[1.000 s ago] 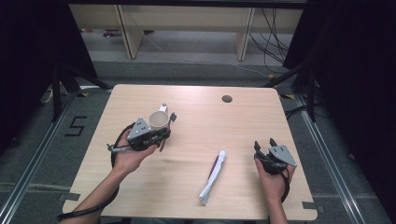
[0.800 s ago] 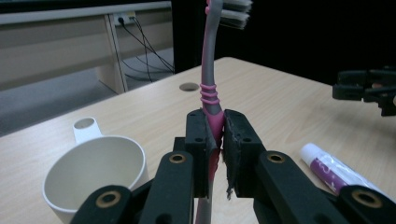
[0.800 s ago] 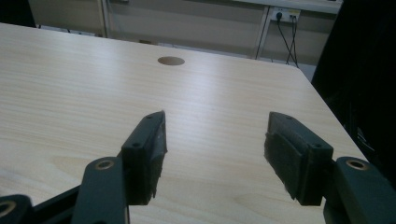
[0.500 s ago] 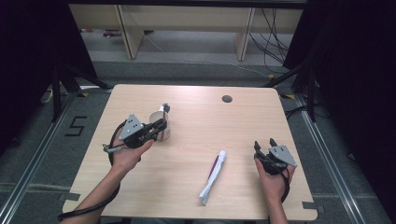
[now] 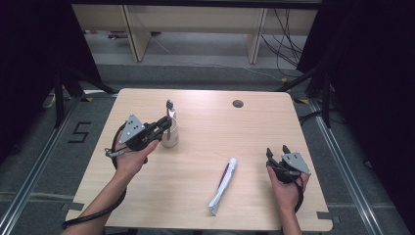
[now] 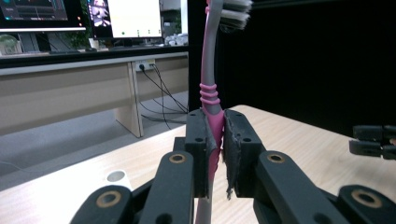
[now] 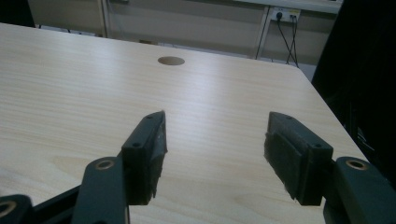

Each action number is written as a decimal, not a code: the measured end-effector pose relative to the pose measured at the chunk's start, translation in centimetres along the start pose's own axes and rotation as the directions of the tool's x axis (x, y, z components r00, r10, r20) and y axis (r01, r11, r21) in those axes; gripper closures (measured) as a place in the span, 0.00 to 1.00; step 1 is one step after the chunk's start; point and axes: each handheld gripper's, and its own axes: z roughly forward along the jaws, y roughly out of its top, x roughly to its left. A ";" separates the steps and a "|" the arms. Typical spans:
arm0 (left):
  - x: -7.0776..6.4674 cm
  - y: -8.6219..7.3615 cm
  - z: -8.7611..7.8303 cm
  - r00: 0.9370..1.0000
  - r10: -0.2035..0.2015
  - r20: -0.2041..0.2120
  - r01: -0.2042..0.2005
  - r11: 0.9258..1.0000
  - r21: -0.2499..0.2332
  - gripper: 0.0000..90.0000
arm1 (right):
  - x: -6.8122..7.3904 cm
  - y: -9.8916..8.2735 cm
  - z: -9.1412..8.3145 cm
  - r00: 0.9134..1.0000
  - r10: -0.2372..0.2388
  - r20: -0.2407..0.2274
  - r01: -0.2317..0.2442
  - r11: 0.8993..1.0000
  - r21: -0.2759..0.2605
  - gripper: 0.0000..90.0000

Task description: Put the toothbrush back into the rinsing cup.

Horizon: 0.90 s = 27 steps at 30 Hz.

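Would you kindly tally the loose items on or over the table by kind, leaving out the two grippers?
Toothbrush: 1, clamped upright in the left gripper
Cup: 1
Toothpaste tube: 1
Total: 3

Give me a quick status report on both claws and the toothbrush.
Left claw shut on toothbrush, held upright over the cup. Right claw open, holding nothing, low over table. Toothpaste tube lies apart, nothing in the way.
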 end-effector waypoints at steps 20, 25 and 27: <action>1.0 1.6 1.1 1.000 0.030 -0.007 -0.030 0.997 -0.069 0.89 | 0.0 0.0 0.0 1.000 0.002 -0.001 -0.002 1.000 -0.001 0.44; 1.4 2.1 1.2 0.999 0.044 -0.018 -0.045 0.996 -0.080 0.89 | 0.0 0.0 0.0 1.000 0.003 -0.001 -0.003 1.000 -0.001 0.44; 1.6 2.3 1.2 0.999 0.040 -0.023 -0.042 0.995 -0.085 0.89 | 0.0 0.0 0.0 1.000 0.001 -0.001 -0.001 1.000 0.001 0.44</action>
